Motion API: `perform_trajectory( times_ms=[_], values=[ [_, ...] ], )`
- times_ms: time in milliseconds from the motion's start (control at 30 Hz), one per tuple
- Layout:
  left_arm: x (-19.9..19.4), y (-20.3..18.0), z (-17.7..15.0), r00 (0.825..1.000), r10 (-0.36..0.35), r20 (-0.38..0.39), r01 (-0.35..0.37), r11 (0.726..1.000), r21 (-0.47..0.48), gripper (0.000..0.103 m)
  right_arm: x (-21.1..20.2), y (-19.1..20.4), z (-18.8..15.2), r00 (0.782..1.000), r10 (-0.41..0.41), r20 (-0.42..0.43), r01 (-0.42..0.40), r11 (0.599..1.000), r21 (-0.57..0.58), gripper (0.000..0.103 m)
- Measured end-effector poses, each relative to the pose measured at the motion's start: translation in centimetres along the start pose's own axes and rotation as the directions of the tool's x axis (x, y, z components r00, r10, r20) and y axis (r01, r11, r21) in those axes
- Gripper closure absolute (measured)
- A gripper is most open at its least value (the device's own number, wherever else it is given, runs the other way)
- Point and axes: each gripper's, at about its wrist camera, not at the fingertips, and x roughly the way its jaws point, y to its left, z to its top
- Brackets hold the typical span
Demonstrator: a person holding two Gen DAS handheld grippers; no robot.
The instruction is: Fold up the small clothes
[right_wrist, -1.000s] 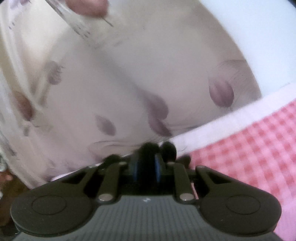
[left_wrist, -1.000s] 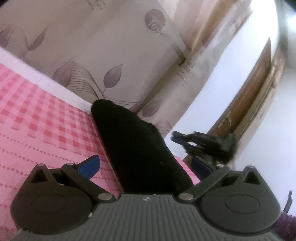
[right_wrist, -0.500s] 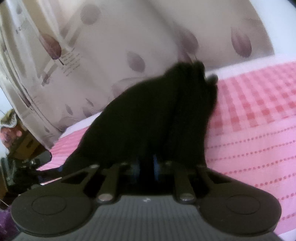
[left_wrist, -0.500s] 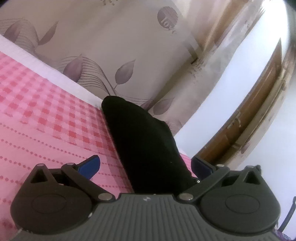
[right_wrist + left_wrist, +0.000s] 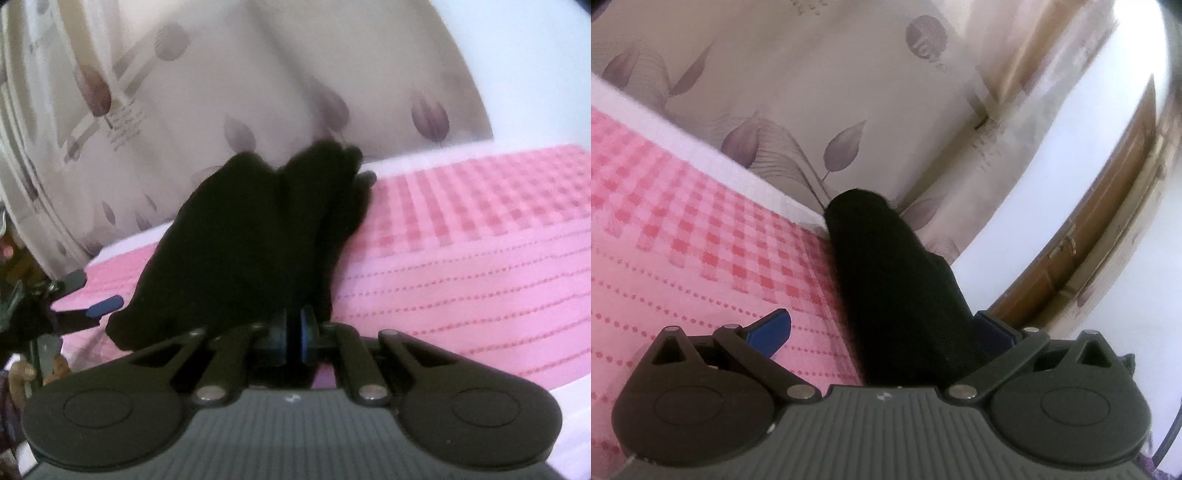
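Note:
A small black garment [image 5: 897,280] lies bunched on the pink checked bedsheet [image 5: 683,236]. In the left wrist view it runs from between my open left gripper's [image 5: 882,328] blue fingers up toward the bed's far edge. In the right wrist view the black garment [image 5: 255,240] rises in folds straight ahead. My right gripper [image 5: 293,336] is shut on its near edge, blue pads pressed together with dark cloth between them. The left gripper [image 5: 92,306] shows at the left of the right wrist view, beside the garment's low corner.
A beige curtain with purple leaf prints [image 5: 812,92] hangs behind the bed. A white wall and a brown wooden door [image 5: 1108,206] stand to the right. The white mattress edge [image 5: 713,162] borders the sheet. Dark clutter [image 5: 14,332] sits at the far left of the right wrist view.
The right gripper has swung from facing the curtain down to the bed, bringing the black garment with it. The left gripper has stayed open around the garment, shifting slightly.

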Motion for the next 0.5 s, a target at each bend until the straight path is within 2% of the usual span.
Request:
perform_trajectory(
  times_ms=[100, 167, 233, 300, 367, 433, 500],
  values=[
    [0.3, -2.9, 0.1, 1.0, -0.022, 0.015, 0.021, 0.996, 0.082, 0.0, 0.4, -0.8, -0.1, 0.999, 0.041, 0.01, -0.042, 0.997, 0.067, 0.096],
    [1.3, -5.2, 0.1, 0.997, -0.078, 0.005, 0.077, 0.989, 0.126, 0.0, -0.1, -1.7, -0.3, 0.996, 0.082, 0.035, -0.086, 0.989, 0.123, 0.096],
    [3.0, -7.3, -0.2, 0.995, -0.098, -0.017, 0.1, 0.979, 0.177, 0.0, -0.6, -2.3, -0.5, 0.994, 0.095, 0.053, -0.102, 0.981, 0.167, 0.096],
    [5.1, -8.7, -0.8, 0.991, -0.12, -0.062, 0.131, 0.966, 0.222, 0.0, -0.6, -2.3, -0.8, 0.994, 0.1, 0.052, -0.107, 0.979, 0.171, 0.095],
    [7.1, -9.3, -1.8, 0.988, -0.106, -0.116, 0.132, 0.961, 0.245, 0.003, -0.8, -2.0, -0.3, 0.992, 0.11, 0.06, -0.118, 0.98, 0.158, 0.093],
    [8.5, -9.2, -2.8, 0.98, -0.098, -0.173, 0.137, 0.964, 0.227, 0.005, -1.3, -1.8, 0.9, 0.99, 0.123, 0.067, -0.131, 0.982, 0.138, 0.093],
    [8.7, -9.0, -3.6, 0.977, -0.115, -0.179, 0.153, 0.965, 0.213, 0.005, -1.7, -1.2, 2.7, 0.99, 0.101, 0.099, -0.11, 0.99, 0.092, 0.093]
  ],
)
